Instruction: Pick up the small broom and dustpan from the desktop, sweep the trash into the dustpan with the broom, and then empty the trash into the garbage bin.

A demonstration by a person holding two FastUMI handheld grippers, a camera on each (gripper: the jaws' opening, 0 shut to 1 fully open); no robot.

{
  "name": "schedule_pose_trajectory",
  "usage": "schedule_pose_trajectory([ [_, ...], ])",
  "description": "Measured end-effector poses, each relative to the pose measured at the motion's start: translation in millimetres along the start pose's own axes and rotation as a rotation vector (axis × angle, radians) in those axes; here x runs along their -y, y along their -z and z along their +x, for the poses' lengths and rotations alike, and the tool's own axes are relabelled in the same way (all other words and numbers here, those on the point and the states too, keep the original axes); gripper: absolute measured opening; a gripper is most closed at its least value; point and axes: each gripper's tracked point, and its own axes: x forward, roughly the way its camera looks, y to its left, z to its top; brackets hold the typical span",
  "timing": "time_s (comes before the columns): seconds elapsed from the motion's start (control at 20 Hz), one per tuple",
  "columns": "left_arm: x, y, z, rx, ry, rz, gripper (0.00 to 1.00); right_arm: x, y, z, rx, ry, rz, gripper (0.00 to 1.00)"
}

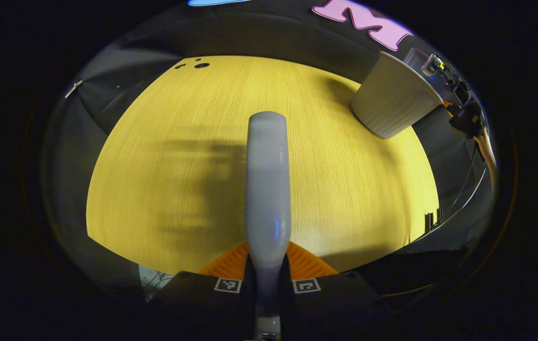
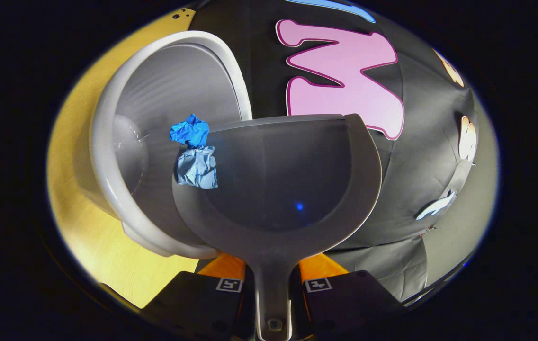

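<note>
In the left gripper view my left gripper [image 1: 267, 279] is shut on the grey broom handle [image 1: 267, 180], which points away over the yellow desktop [image 1: 165, 156]. The white garbage bin [image 1: 392, 102] stands at the far right of the desk, with the other gripper [image 1: 458, 102] just beyond it. In the right gripper view my right gripper [image 2: 273, 286] is shut on the grey dustpan's handle [image 2: 272, 279]. The dustpan [image 2: 288, 180] is tilted over the mouth of the garbage bin [image 2: 155, 137]. Two crumpled paper balls, a bright blue paper ball [image 2: 190, 132] and a pale blue paper ball [image 2: 197, 167], lie at the pan's left edge, over the bin's opening.
Small dark holes [image 1: 198, 64] mark the desktop's far edge. Cables [image 1: 463, 189] hang off the right side of the desk. The booth's black cloth wall [image 2: 416, 156] rises close behind the bin.
</note>
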Motion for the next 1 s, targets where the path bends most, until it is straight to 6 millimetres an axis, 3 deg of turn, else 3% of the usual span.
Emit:
schedule_pose_trajectory([
  [0.3,0,1,3,-0.021,0.018,0.001,0.25,7,-7,2,0.089,0.028,-0.095,0.33],
  [0.6,-2,0,2,-0.038,0.018,0.024,0.25,27,4,5,0.099,0.103,-0.107,0.33],
  [0.8,-3,-3,-4,-0.020,0.016,0.027,0.25,34,12,3,0.047,0.030,0.073,0.33],
  [0.95,-2,-5,-7,-0.007,0.019,0.021,0.22,46,22,-11,-0.005,-0.048,0.270,0.33],
  [1.0,-3,-5,-8,-0.003,0.020,0.018,0.25,48,23,-16,-0.021,-0.080,0.334,0.33],
])
